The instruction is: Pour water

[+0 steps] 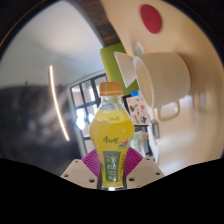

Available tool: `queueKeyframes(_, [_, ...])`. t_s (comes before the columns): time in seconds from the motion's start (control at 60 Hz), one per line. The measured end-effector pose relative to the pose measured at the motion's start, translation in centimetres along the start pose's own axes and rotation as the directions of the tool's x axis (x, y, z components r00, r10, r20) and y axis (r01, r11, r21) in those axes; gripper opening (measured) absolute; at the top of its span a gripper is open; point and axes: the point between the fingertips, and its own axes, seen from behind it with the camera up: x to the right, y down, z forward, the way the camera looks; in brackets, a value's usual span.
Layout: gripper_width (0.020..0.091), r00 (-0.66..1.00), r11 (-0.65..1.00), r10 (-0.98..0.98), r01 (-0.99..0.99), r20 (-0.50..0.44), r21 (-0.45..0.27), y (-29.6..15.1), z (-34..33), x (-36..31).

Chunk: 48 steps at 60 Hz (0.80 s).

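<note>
A clear plastic bottle (112, 135) with an orange cap, yellow-green drink and a green label stands upright between my fingers. My gripper (113, 163) is shut on the bottle, with the magenta pads (92, 162) pressing its lower half from both sides. The bottle looks lifted, and its base is hidden below the fingers. Beyond and to the right of the bottle's cap is a large white cup (165, 77) with a handle, seen tilted with its opening facing left.
A pale surface with a red round spot (150, 16) lies behind the cup. Small colourful cards (140, 110) sit just right of the bottle. A dark window frame (82, 105) and a grey area fill the left side.
</note>
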Motion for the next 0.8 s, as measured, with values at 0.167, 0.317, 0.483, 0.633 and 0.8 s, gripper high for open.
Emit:
queueKeyframes(0.167, [0.0276,0.96,0.962,0.271,-0.271,0.075,-0.011,-0.4,2.7,-0.9])
queueKeyframes(0.317, [0.0274,0.938,0.942,0.335,-0.337,0.09,0.006,-1.2,2.3,-1.2])
queueKeyframes(0.483, [0.0274,0.973,0.973,0.231,-0.232,0.021,0.02,-0.9,1.8,-0.2])
queueKeyframes(0.633, [0.0276,0.927,0.925,-0.369,0.373,0.073,-0.068,1.3,-1.3,-6.2])
queueKeyframes(0.8, [0.0275,0.21,0.206,-0.978,0.961,-0.003,0.183,-4.3,-2.5,-17.8])
